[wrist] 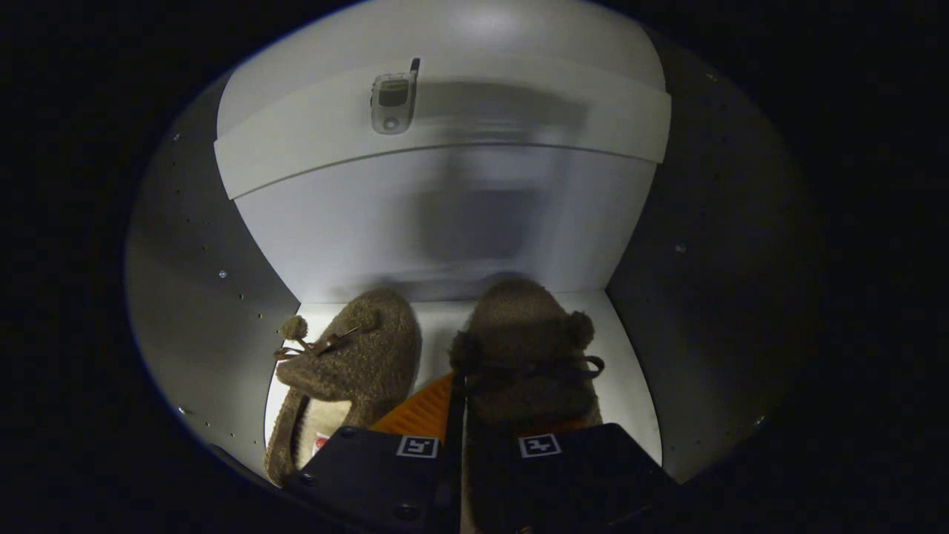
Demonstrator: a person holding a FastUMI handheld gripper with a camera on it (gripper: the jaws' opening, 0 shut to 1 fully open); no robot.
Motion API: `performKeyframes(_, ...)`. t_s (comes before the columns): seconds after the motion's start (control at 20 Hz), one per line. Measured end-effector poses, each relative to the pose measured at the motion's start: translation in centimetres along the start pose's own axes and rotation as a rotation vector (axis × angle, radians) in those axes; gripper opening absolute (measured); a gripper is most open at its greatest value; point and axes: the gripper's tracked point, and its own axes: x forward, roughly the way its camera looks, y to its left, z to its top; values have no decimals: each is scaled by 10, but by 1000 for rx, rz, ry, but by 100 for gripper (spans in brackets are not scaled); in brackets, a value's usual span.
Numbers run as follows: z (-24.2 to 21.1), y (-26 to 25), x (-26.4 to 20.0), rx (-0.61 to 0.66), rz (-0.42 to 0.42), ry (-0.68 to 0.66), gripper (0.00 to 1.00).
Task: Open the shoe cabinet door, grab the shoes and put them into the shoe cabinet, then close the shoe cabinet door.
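The shoe cabinet (445, 222) is open, and the camera looks into its white inside: a back panel straight ahead, grey side walls with small screw heads on both sides, and a white shelf (630, 386) at the bottom. Across the top runs a white board (563, 119), and on it lies a small silver phone (393, 100) with a short antenna. Its screen is too small to read.

Two brown fluffy slippers stand side by side on the shelf, toes toward the back panel. The left slipper (356, 363) is beside the left wall; it has a pompom and a thin bow lace on top, and its pale inner lining shows near the heel. A small red and white label sits inside the heel, but the writing cannot be read. The right slipper (526, 348) is in shadow, with pompoms and a dark bow.

The gripper (456, 415) is just at the heel part of the right slipper. The fingers are drawn close together with only a narrow gap, and the inner edge of this slipper seems to be clenched between them, though the contact itself is hidden. Each finger carries a square black and white marker.
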Motion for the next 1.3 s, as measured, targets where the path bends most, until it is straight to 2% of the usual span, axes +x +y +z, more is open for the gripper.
performKeyframes(0.05, 2, 0, -8, 4, 5, -21, 29)
performKeyframes(0.1, 3, 0, -16, 8, 2, -43, 41)
performKeyframes(0.3, 9, 2, -79, 7, -1, -157, 43)
performKeyframes(0.4, 10, 12, -126, -4, 20, -243, 43)
performKeyframes(0.5, 12, 21, -179, -9, 45, -361, 50)
performKeyframes(0.55, 11, 28, -212, -9, 70, -417, 51)
performKeyframes(0.7, -11, 41, -289, -16, 111, -508, 84)
performKeyframes(0.8, -29, 44, -329, -24, 124, -547, 92)
performKeyframes(0.95, -56, 44, -381, -36, 141, -604, 94)
performKeyframes(1.0, -67, 41, -396, -36, 146, -617, 99)
performKeyframes(1.05, -77, 37, -410, -34, 147, -626, 100)
performKeyframes(1.3, -138, 10, -490, 3, 203, -642, 100)
